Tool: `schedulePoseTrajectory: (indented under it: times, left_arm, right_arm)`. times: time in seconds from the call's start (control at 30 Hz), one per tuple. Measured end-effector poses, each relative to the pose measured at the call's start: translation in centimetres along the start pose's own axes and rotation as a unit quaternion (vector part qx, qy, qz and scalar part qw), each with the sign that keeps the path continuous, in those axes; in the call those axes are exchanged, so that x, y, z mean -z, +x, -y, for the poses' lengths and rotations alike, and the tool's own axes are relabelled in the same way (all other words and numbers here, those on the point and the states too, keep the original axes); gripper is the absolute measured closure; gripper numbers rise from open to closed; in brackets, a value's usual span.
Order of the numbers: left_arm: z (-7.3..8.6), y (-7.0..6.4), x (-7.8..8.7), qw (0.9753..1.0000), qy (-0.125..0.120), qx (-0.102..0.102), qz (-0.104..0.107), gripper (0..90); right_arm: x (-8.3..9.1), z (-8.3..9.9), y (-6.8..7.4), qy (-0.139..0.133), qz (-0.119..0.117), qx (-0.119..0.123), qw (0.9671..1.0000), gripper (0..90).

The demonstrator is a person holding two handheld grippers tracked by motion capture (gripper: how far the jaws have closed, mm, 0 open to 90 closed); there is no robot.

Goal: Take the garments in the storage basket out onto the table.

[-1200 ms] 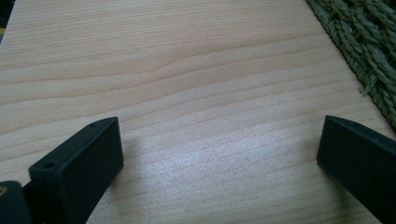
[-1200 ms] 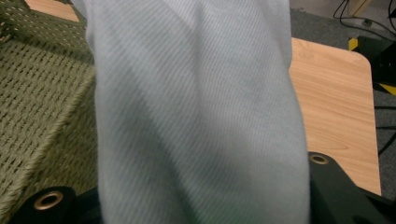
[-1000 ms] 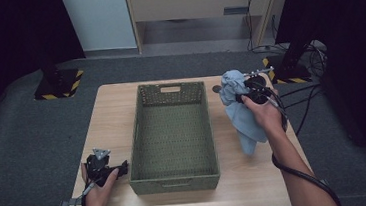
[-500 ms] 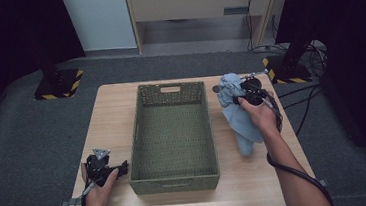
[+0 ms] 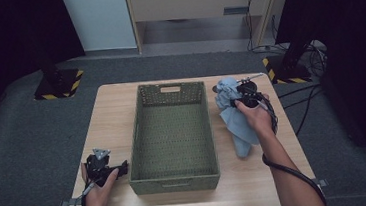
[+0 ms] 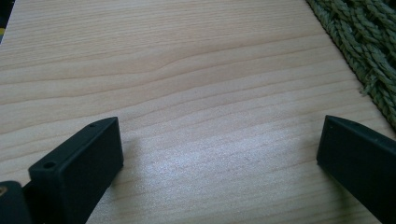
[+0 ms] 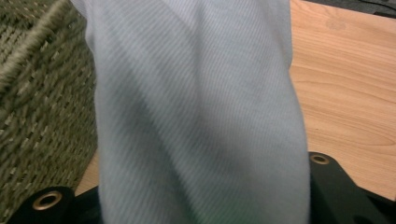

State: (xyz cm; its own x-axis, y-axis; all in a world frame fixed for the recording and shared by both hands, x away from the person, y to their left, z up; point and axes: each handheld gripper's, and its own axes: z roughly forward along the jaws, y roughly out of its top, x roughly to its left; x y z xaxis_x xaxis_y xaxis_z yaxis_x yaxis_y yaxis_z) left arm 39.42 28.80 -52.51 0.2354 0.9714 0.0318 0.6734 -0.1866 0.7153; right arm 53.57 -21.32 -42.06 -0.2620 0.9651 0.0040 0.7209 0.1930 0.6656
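Observation:
A pale blue cloth (image 5: 235, 118) hangs lifted over the table to the right of the green woven basket (image 5: 173, 129). My right gripper (image 5: 236, 100) is shut on the cloth's bunched upper end, and the rest trails down toward the table's right side. In the right gripper view the cloth (image 7: 196, 116) covers the jaws, with the basket's wall (image 7: 42, 93) at the left. My left gripper (image 5: 121, 167) rests at the table's front left, just left of the basket. Its jaws stand wide open over bare wood (image 6: 201, 93), holding nothing, with the basket's weave (image 6: 364, 42) at the upper right.
The basket sits in the middle of the wooden table (image 5: 111, 114) and holds nothing. A cable (image 5: 287, 169) trails from the right hand off the table's right side. Dark carpet surrounds the table; black stands (image 5: 58, 81) sit on the floor beyond it.
The right gripper has carried the cloth's top a little leftward, nearer the basket's right rim. The left gripper has stayed still.

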Motion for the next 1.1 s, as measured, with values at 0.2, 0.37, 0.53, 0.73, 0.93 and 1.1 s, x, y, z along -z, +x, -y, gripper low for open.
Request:
schedulePoseTrajectory:
  times: [0.2,0.37,0.53,0.73,0.93,1.1]
  left_arm:
    - [0.0,0.0,0.0,1.0,0.0,0.0,0.0,0.0]
    - [0.0,0.0,0.0,1.0,0.0,0.0,0.0,0.0]
    - [0.0,0.0,0.0,1.0,0.0,0.0,0.0,0.0]
    - [0.0,0.0,0.0,1.0,0.0,0.0,0.0,0.0]
    - [0.0,0.0,0.0,1.0,0.0,0.0,0.0,0.0]
    - [0.0,0.0,0.0,1.0,0.0,0.0,0.0,0.0]
  right_arm:
    - [-1.1,0.5,0.1,0.004,0.0,-0.003,1.0,55.9]
    - [-1.8,0.7,0.2,0.008,0.0,-0.004,1.0,55.8]
    - [-2.2,0.8,0.2,0.009,0.0,-0.008,0.9999,55.6]
    - [-3.1,0.9,0.4,0.015,0.0,-0.011,0.9998,55.0]
    - [-3.9,1.1,0.5,0.022,0.0,-0.013,0.9997,54.7]
    - [-4.5,1.3,0.5,0.027,0.001,-0.018,0.9995,54.4]
